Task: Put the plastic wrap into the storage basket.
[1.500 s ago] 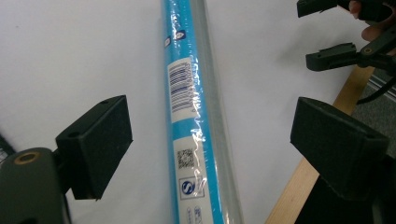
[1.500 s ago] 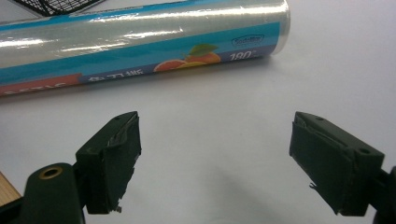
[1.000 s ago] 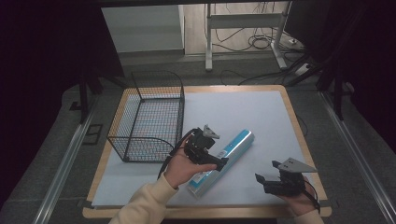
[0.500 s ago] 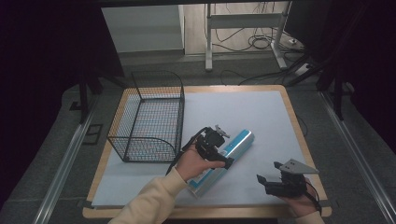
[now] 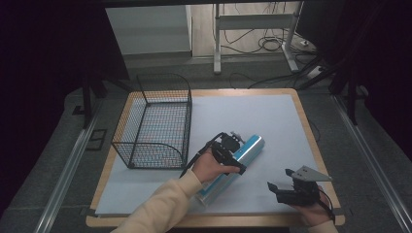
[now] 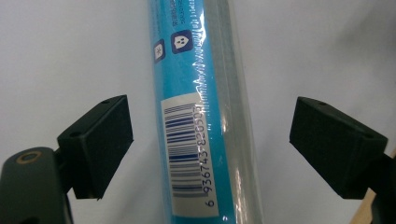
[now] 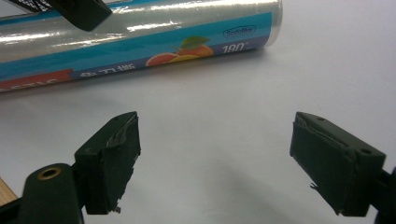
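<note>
left gripper [image 6: 208, 149]: jaws held wide, set either side of the blue roll [image 6: 201, 107], not yet touching | roll is lying on the white mat [image 5: 272, 121] right of the wire basket [image 5: 155, 121] | step: jaws are best centred and lowered before closing | right gripper [image 7: 215, 163]: wide, nothing held | basket: seen empty

The left gripper [image 5: 228, 148] and hand hide the roll's [image 5: 248, 150] middle.
</note>
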